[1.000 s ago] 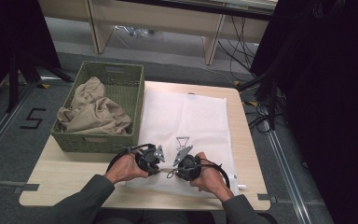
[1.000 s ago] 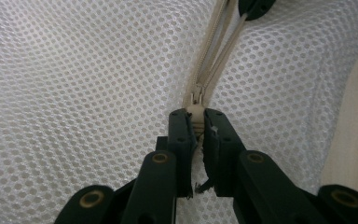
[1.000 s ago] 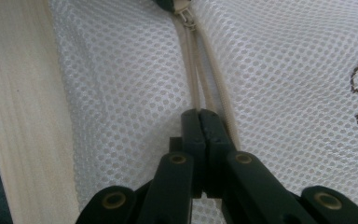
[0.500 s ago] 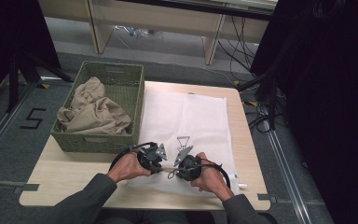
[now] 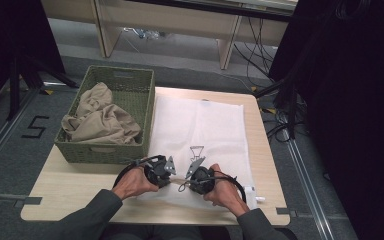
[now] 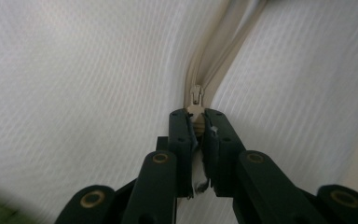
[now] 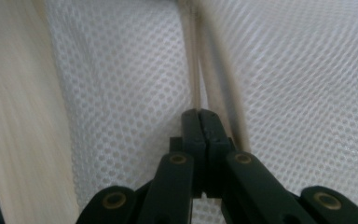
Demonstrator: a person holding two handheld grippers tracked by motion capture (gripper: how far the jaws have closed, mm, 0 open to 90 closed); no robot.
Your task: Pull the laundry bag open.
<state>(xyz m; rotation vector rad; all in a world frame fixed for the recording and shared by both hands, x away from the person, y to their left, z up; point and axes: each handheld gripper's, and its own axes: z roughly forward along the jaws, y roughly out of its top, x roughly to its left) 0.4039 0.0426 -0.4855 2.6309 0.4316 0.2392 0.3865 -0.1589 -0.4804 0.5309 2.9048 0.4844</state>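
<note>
A white mesh bag (image 5: 200, 120) lies flat on the table, its zipper running along the near end. My left gripper (image 5: 166, 170) is shut on the zipper pull (image 6: 196, 94), which sticks out just past the jaw tips in the left gripper view (image 6: 196, 122). Right beside it, my right gripper (image 5: 194, 172) is shut on the bag's edge at the zipper seam (image 7: 194, 70); its jaws are pressed together in the right gripper view (image 7: 200, 119). The two grippers face each other, a few centimetres apart.
A green woven basket (image 5: 121, 75) holding crumpled beige cloth (image 5: 100, 122) stands on the left of the wooden table (image 5: 70, 195), touching the bag's left side. A dark printed mark (image 5: 196, 150) sits on the bag just beyond the grippers. Cables run on the floor at right.
</note>
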